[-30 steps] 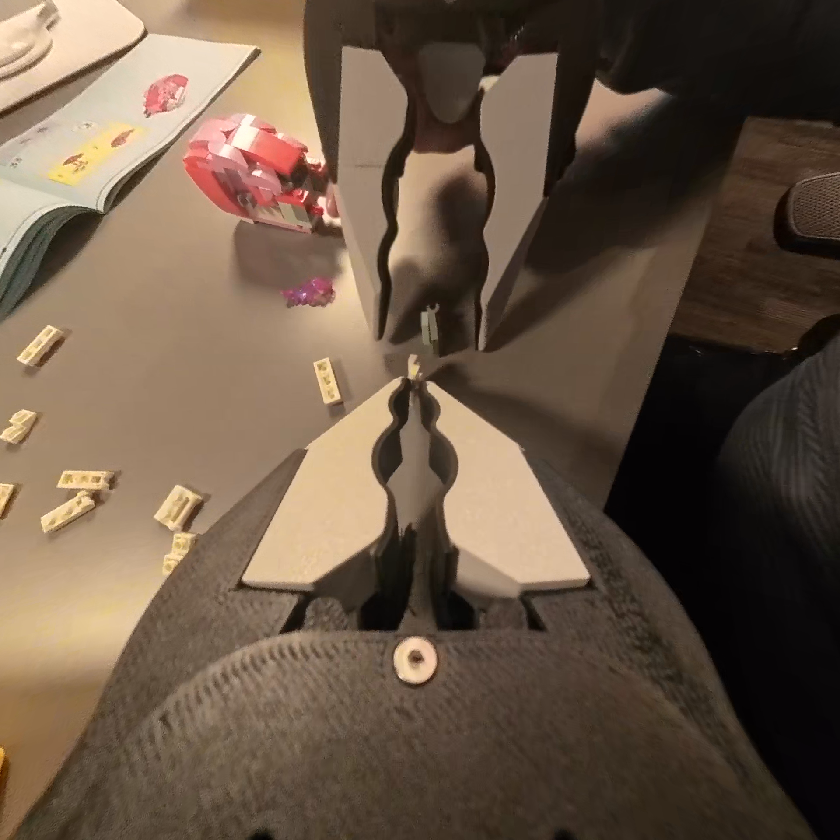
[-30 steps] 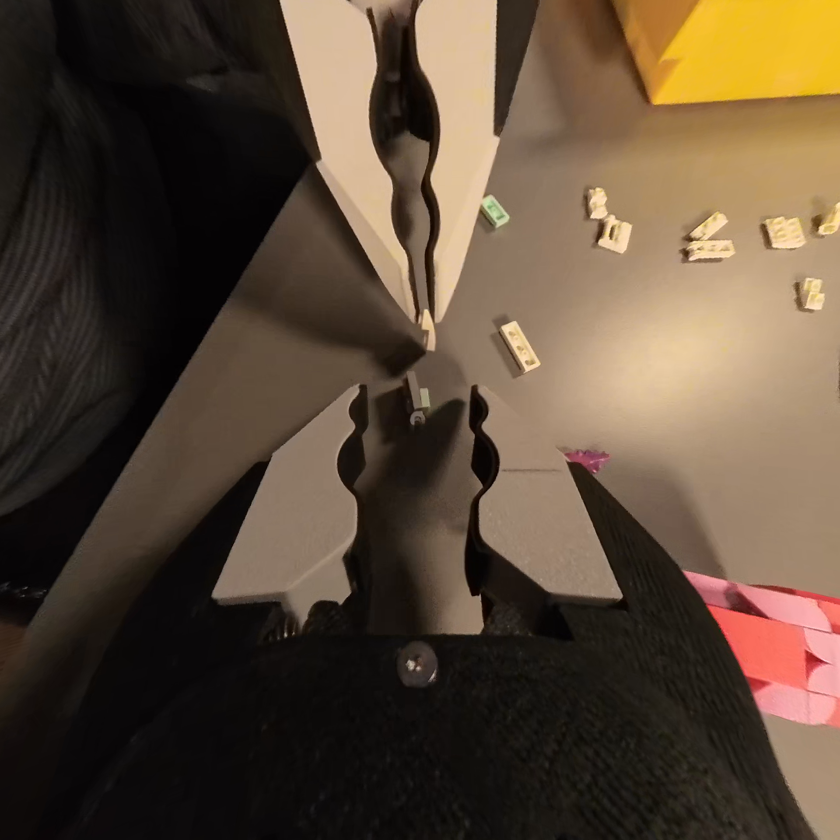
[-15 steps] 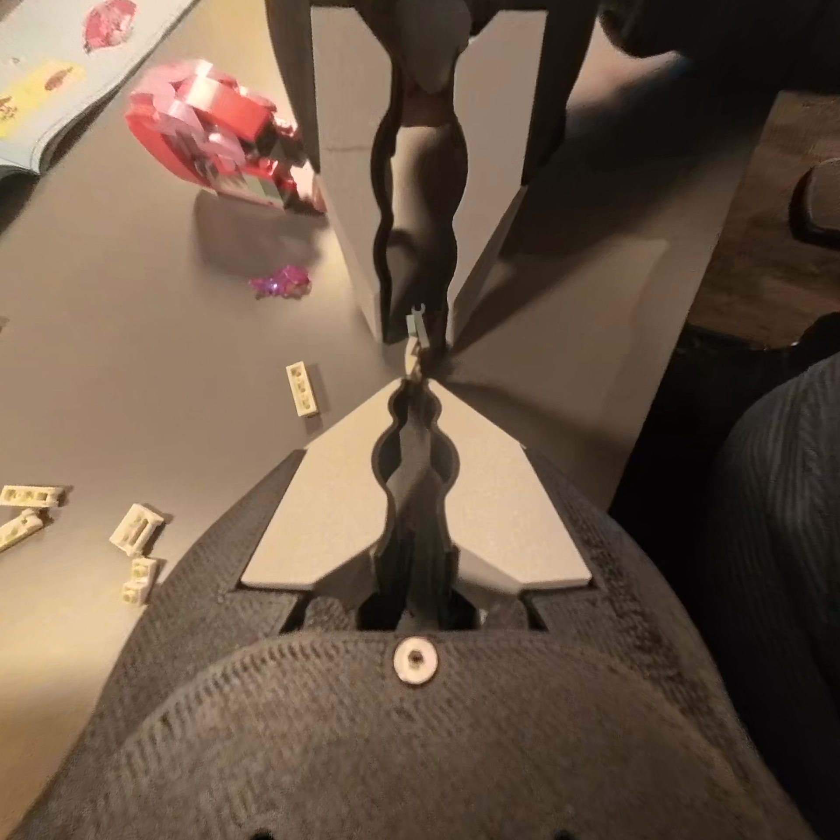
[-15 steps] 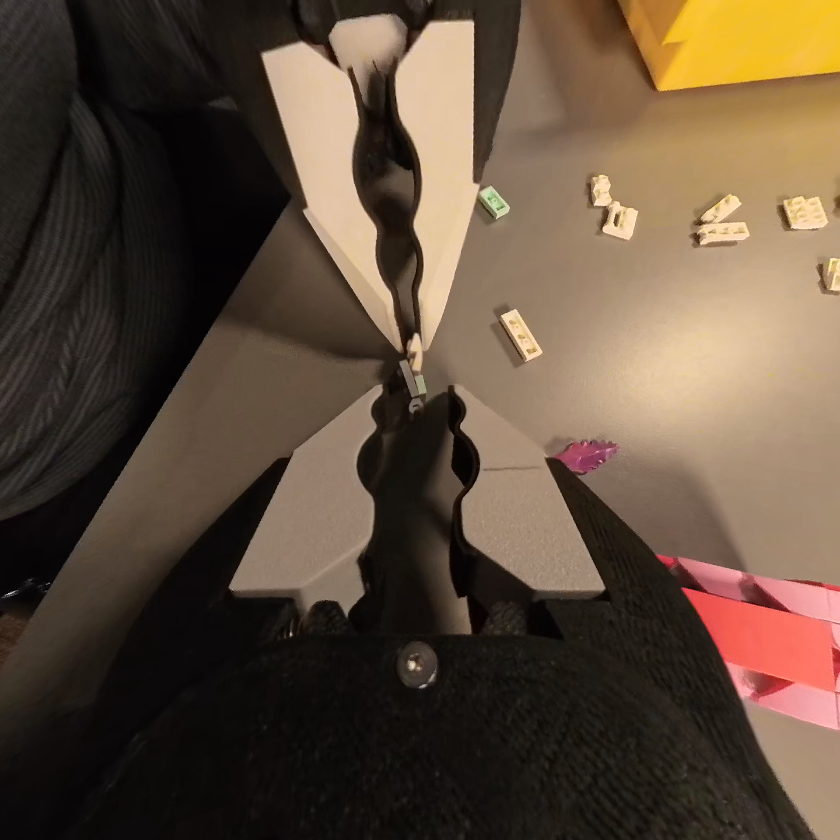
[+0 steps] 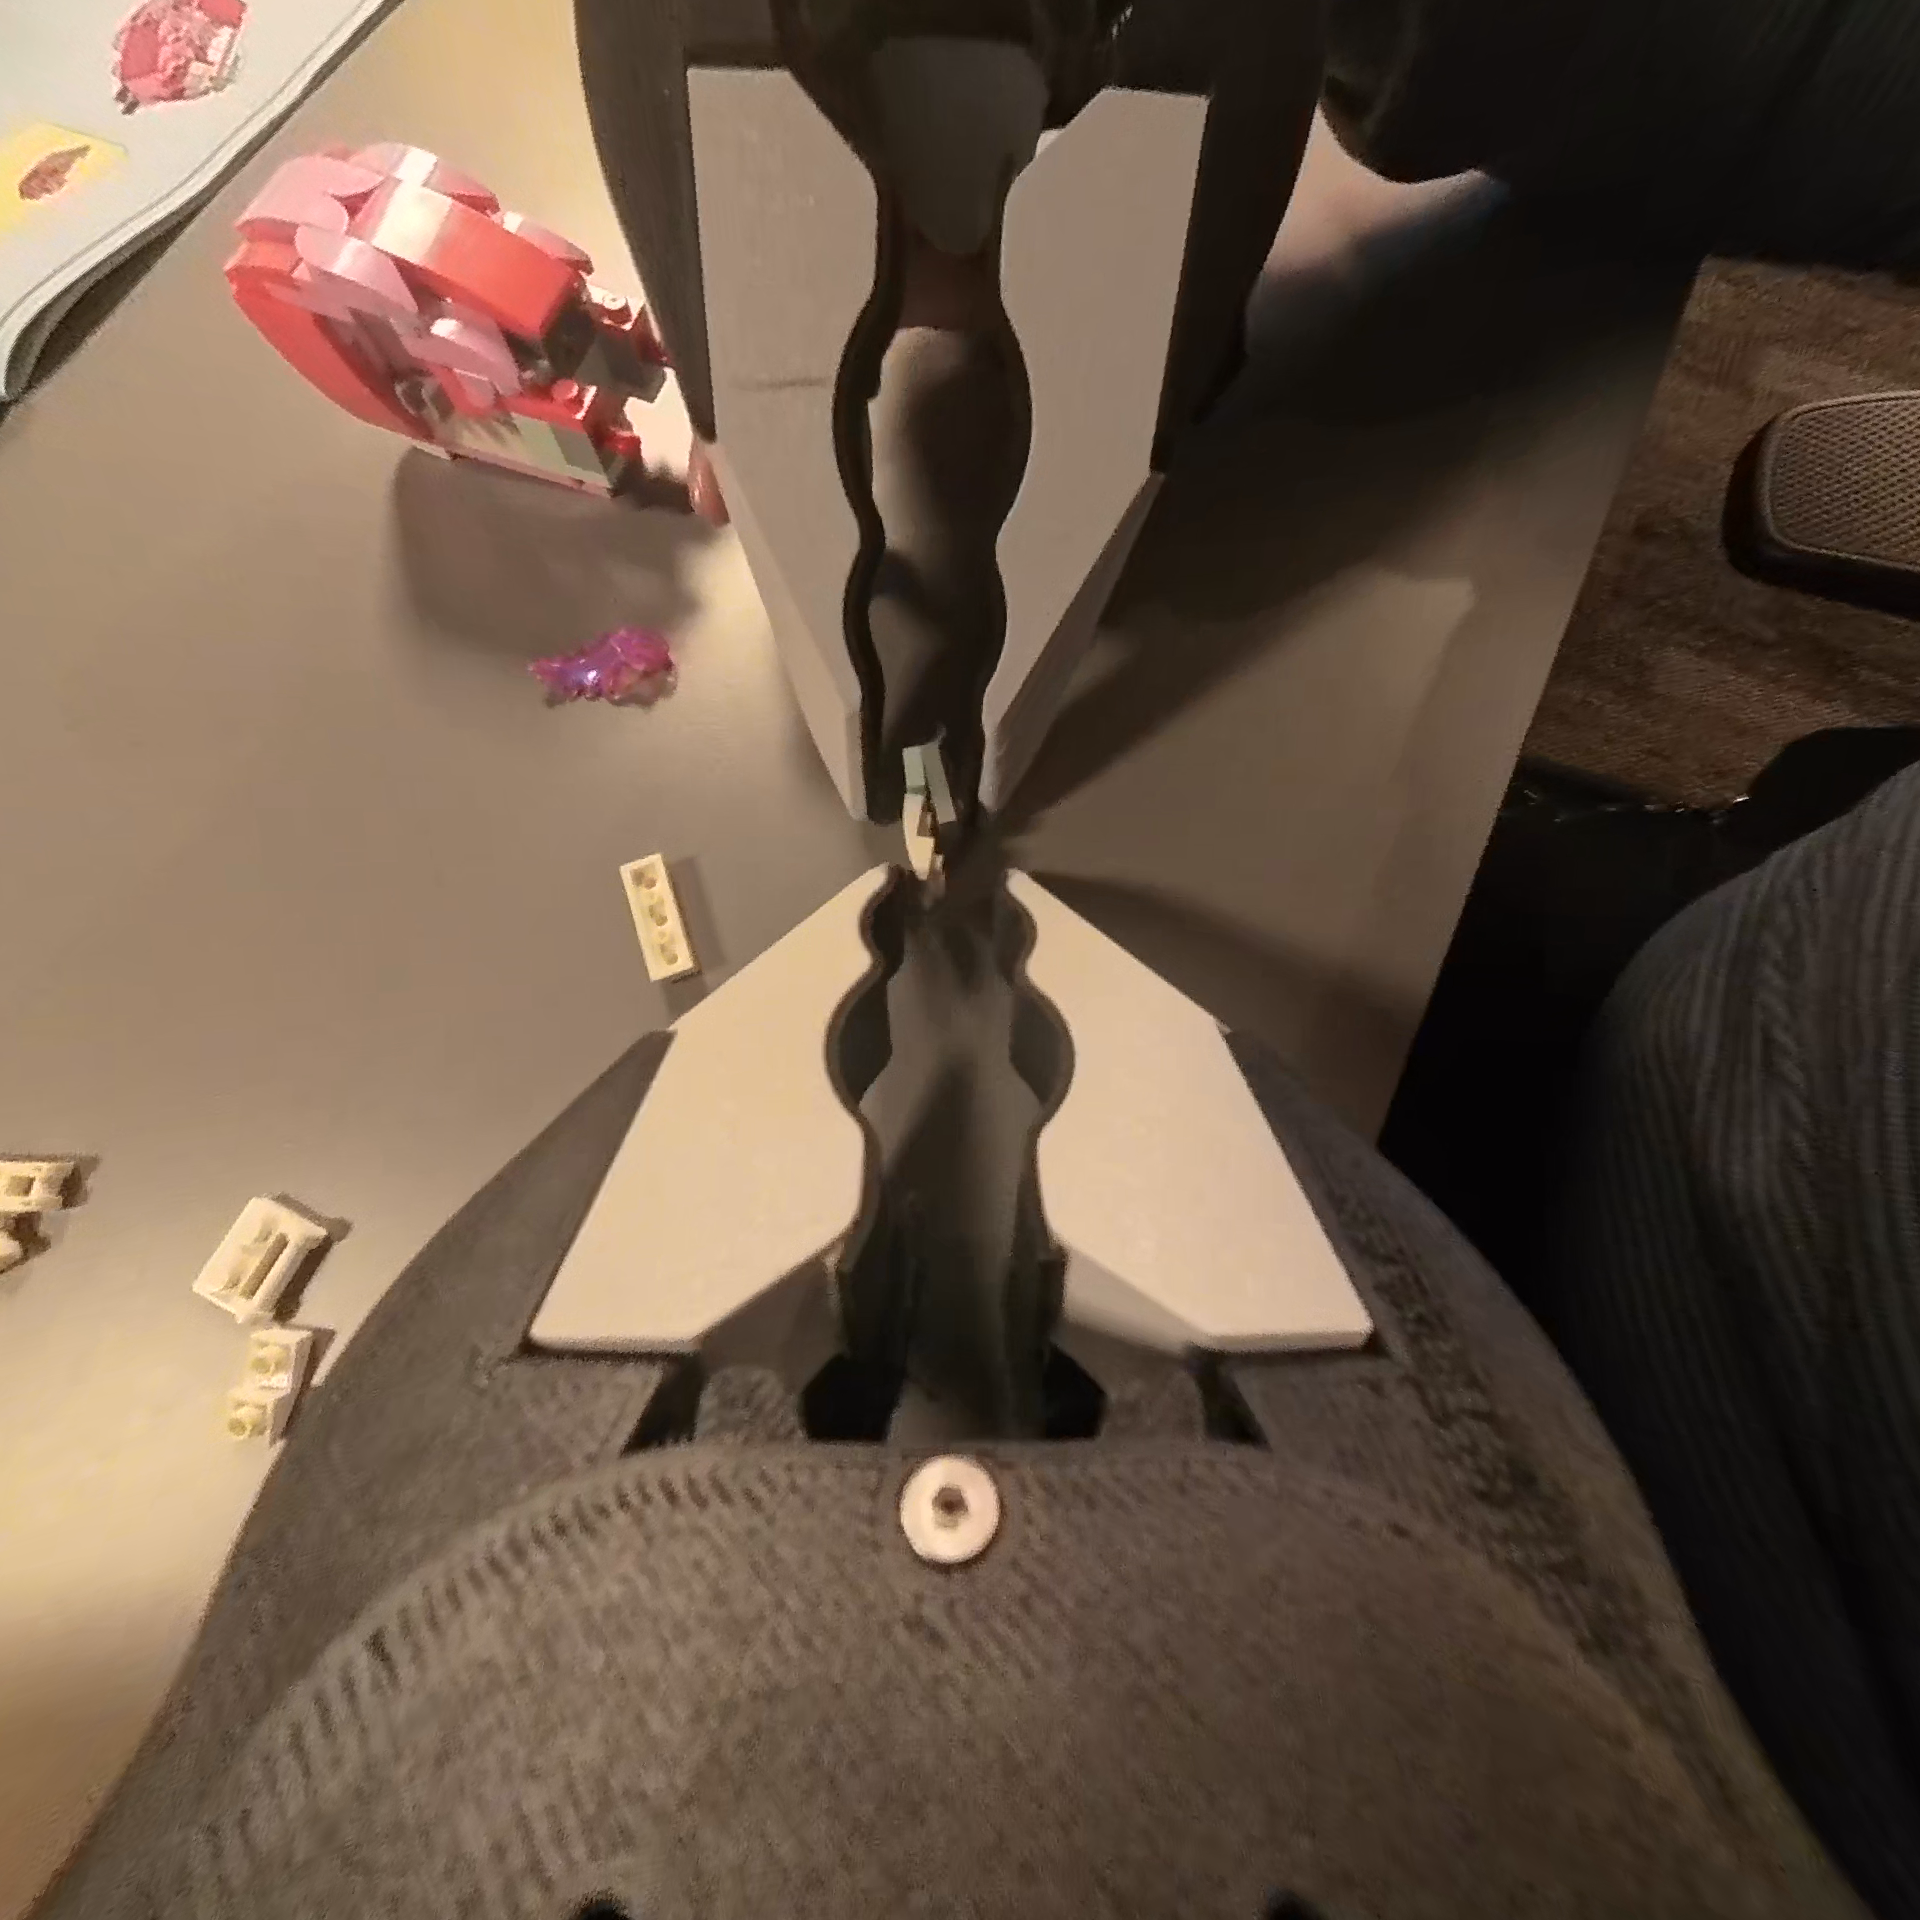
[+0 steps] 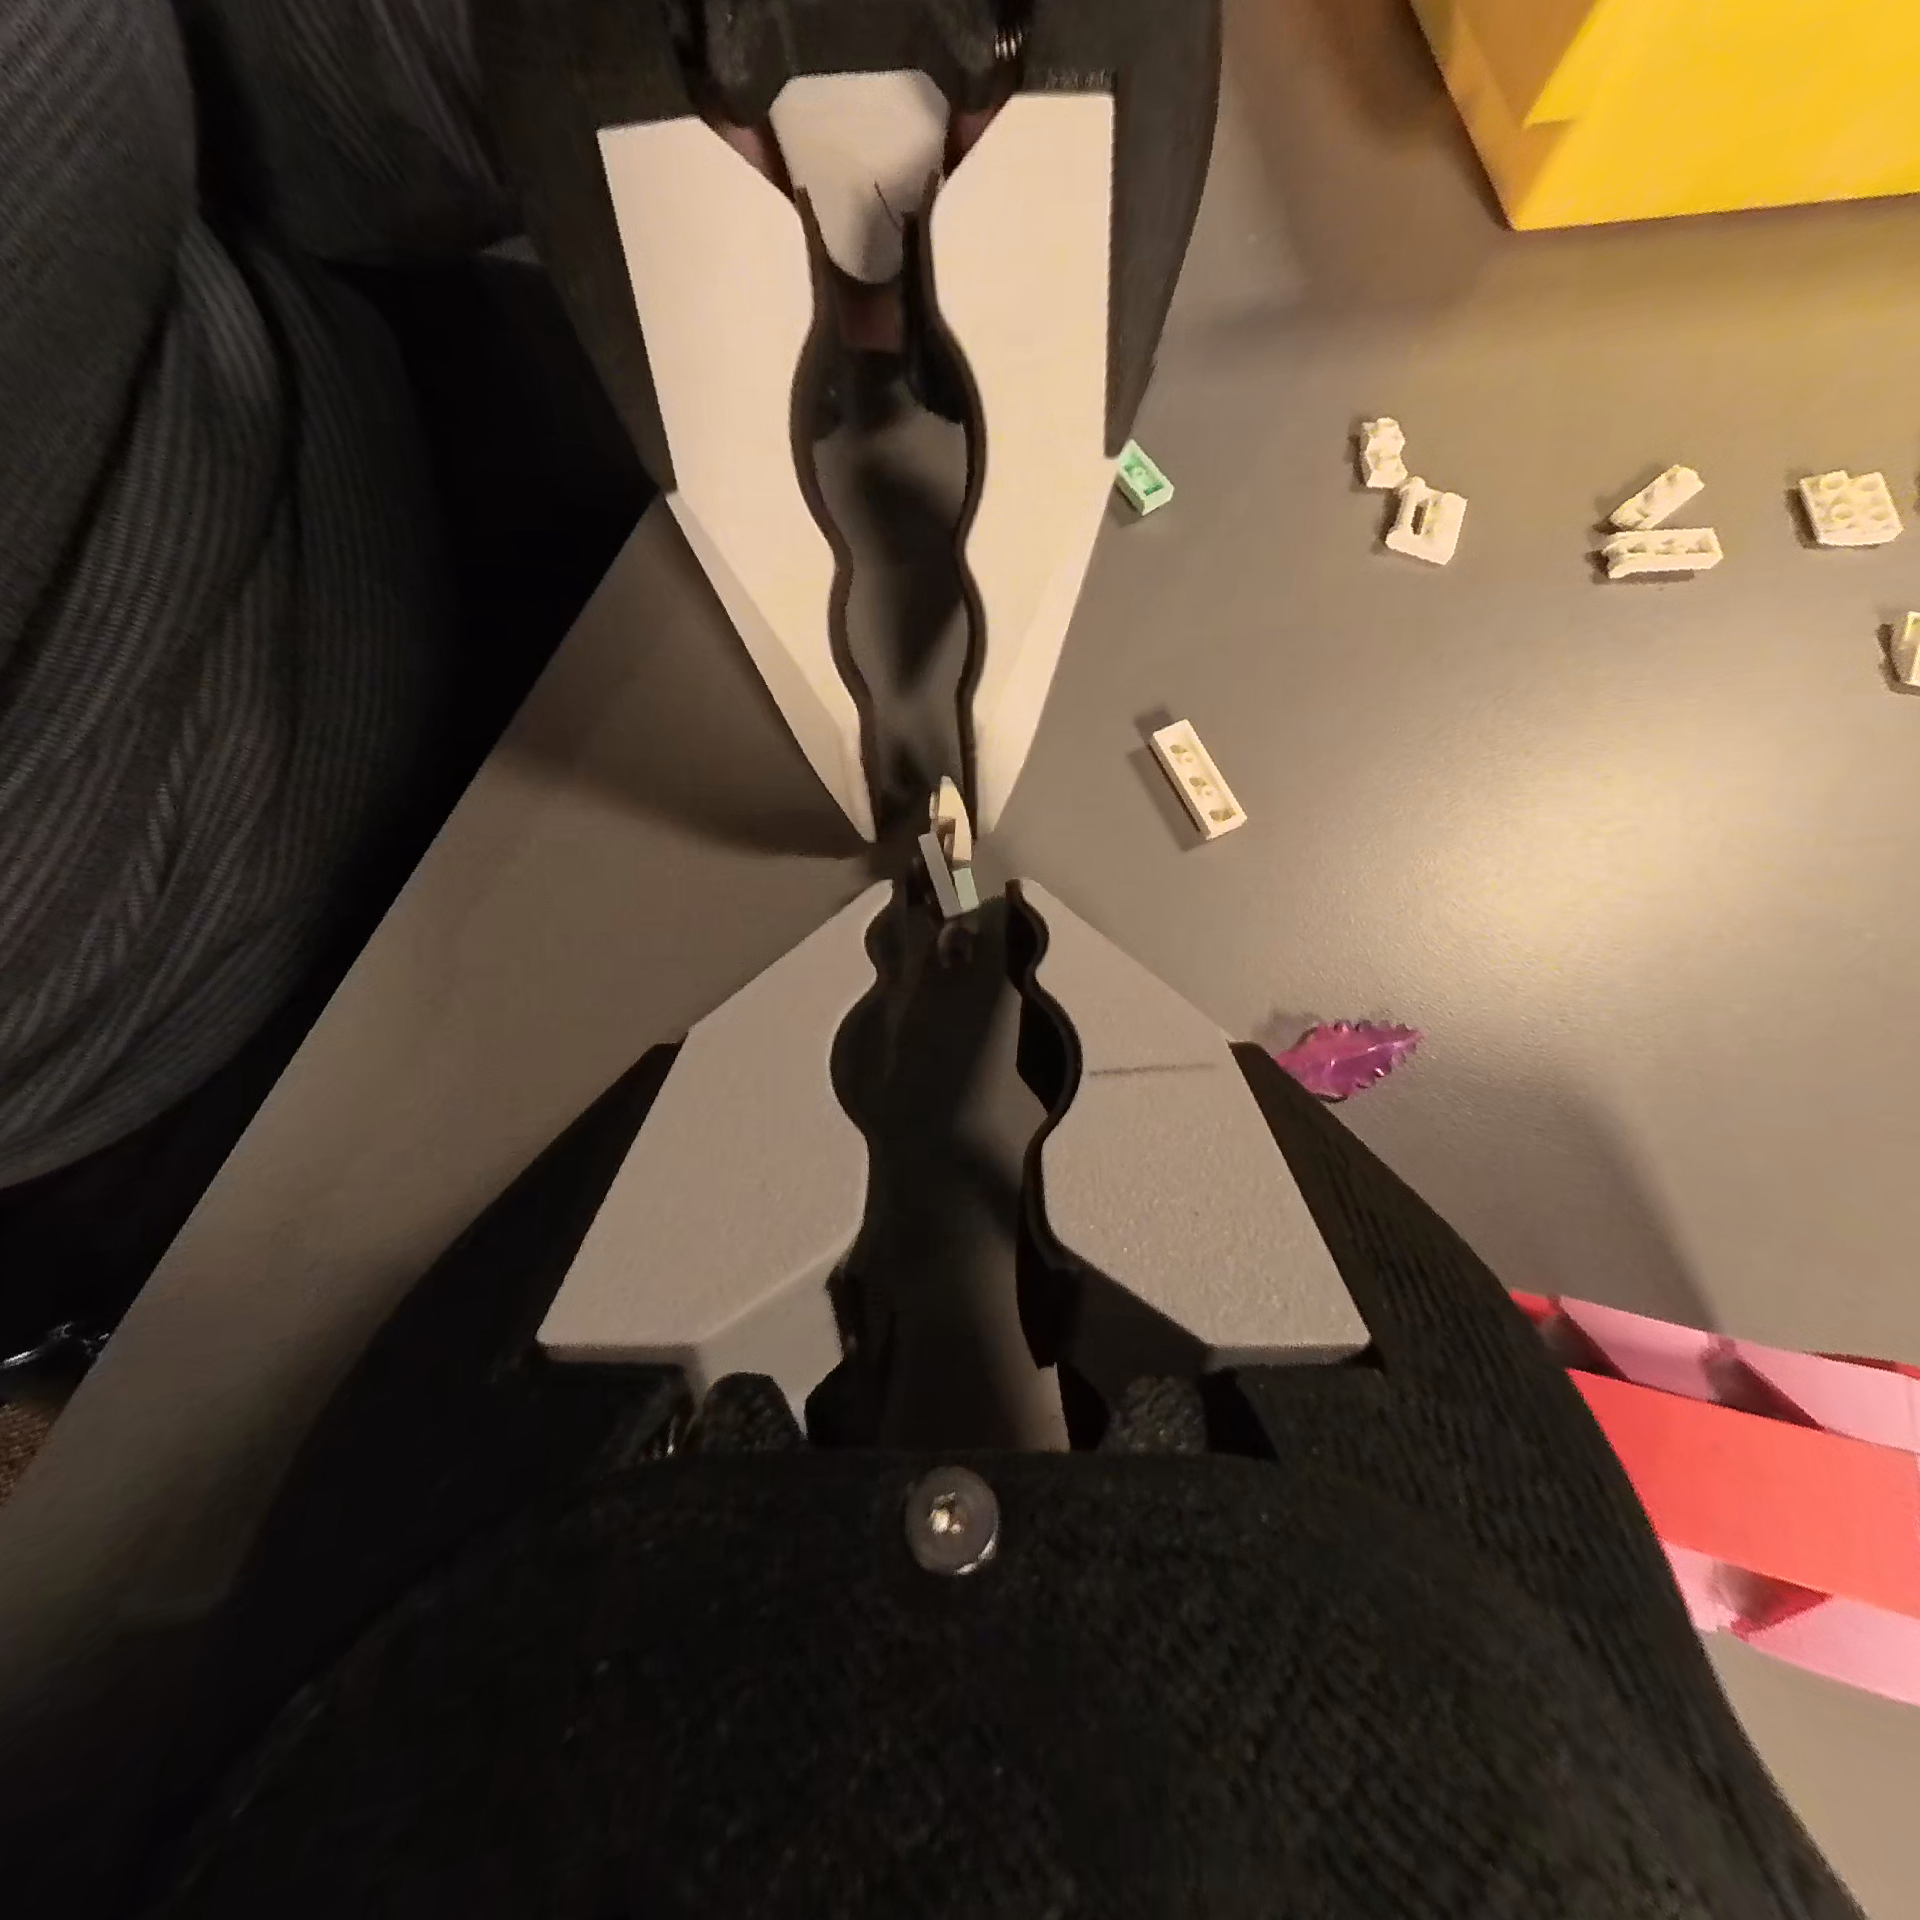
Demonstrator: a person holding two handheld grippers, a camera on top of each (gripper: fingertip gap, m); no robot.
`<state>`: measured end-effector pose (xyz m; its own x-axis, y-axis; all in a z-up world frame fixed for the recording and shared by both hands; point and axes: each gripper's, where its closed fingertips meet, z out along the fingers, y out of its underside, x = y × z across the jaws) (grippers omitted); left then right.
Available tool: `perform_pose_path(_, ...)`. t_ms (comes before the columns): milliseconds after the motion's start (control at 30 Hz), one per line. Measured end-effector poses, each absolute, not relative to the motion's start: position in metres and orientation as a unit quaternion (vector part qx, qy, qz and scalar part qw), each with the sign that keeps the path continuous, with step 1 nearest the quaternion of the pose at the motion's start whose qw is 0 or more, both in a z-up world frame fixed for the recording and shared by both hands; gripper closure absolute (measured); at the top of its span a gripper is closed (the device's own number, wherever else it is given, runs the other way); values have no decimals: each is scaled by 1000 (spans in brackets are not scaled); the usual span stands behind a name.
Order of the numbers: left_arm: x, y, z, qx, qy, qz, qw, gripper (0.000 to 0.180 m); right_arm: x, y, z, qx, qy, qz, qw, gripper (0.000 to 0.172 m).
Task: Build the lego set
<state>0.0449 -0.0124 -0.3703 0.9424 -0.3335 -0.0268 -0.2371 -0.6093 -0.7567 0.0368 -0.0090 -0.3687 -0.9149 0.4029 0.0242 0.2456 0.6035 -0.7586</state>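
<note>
My two grippers meet tip to tip over the grey table [image 5: 260, 831]. My right gripper [image 6: 954, 891] is shut on a small grey and pale green brick piece [image 6: 951, 883]. The left wrist view also shows it between the right gripper's pads [image 5: 923, 774]. A small cream piece [image 6: 954, 816] sits against the front of that brick piece and shows in the left wrist view too [image 5: 920, 847]. My left gripper [image 5: 948, 878] is open, its fingers standing apart around the cream piece, which lies close to one pad.
A red and pink brick model [image 5: 436, 332] and a purple leaf piece [image 5: 603, 665] lie to the left. A cream plate [image 5: 658, 920] lies near the tips. Several cream pieces [image 6: 1662, 520], a green brick [image 6: 1143, 478] and a yellow box [image 6: 1714, 104] lie beyond. The table edge [image 5: 1455, 935] is close.
My right gripper closed from wide open onto the grey and green piece. My left gripper, shut on the cream piece before, pushed it against that piece and has opened.
</note>
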Motion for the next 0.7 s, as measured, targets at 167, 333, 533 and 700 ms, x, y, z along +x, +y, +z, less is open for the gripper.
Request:
perform_pose_path(167, 47, -12, -371, -895, 163, -66, 410, 174, 38, -12, -369, -177, -886, 418, 89, 162)
perform_pose_path(333, 47, -13, -371, -893, 176, -62, 410, 180, 38, -12, -369, -170, -887, 419, 92, 164)
perform_pose_path(533, 50, -13, -371, -896, 160, -81, 406, 154, 36, -10, -369, -180, -885, 419, 92, 164)
perform_pose_path(700, 52, -11, -370, -896, 150, -92, 407, 145, 36, -10, -369, -182, -885, 419, 90, 159)
